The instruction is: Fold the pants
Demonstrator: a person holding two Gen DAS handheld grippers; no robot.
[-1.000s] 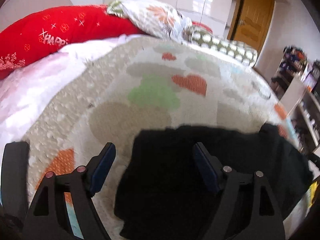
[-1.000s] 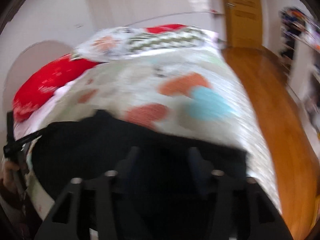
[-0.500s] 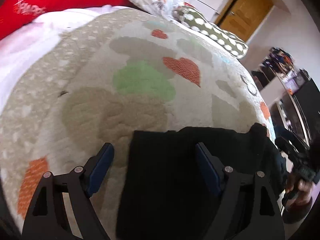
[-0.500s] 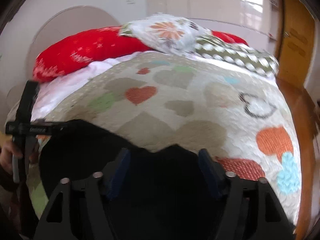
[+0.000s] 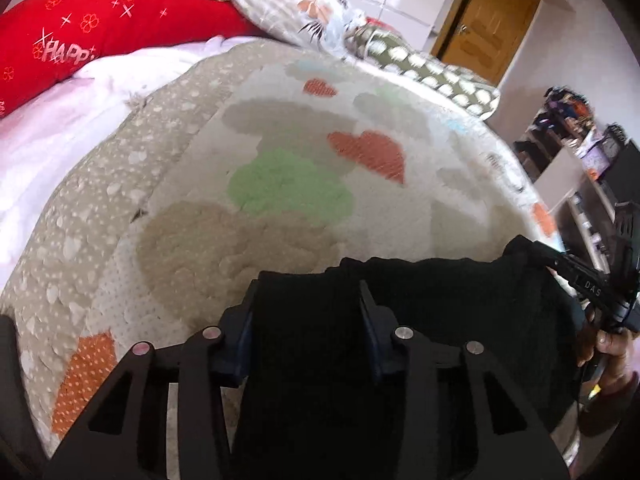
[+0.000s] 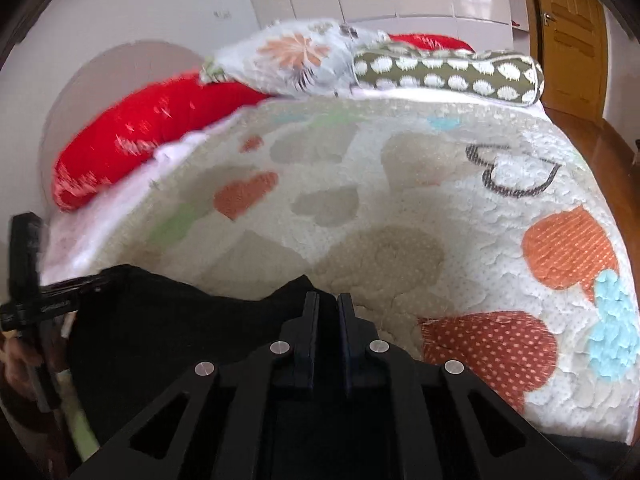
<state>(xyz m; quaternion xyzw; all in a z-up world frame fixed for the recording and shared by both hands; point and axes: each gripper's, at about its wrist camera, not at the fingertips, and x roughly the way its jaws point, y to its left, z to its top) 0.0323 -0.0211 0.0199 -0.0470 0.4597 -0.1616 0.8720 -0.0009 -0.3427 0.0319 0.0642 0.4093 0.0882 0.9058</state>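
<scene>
The pants (image 5: pixel 420 320) lie as a black mass across the lower half of both frames, at the near edge of the quilt (image 5: pixel 280 152), already doubled into a compact block. Change since half a second ago: both grippers have narrowed. In the right wrist view the right gripper (image 6: pixel 328 304), then spread wide over the cloth, now has its fingers drawn nearly together at lower centre, with only a thin slit between the pads, at a raised peak of the far edge of the pants. Judged from the cloth bunched at the tips, it is clamped on that edge, though the fabric inside the slit cannot be resolved against the black fingers. In the left wrist view the left gripper (image 5: pixel 306 300) has come in from a wide spread to a moderate gap at lower centre, black cloth filling the space between the fingers (image 5: pixel 244 320); the pads appear not yet closed on it. The right gripper also shows at the right edge of that view, at the far corner of the pants. Meaning for the task: the hands have passed from positioning to grasping. Judged next step: the left closes fully, then both lift the edge for a further fold. The pillows (image 6: pixel 160 128) at upper frame are well apart from the work area.
</scene>
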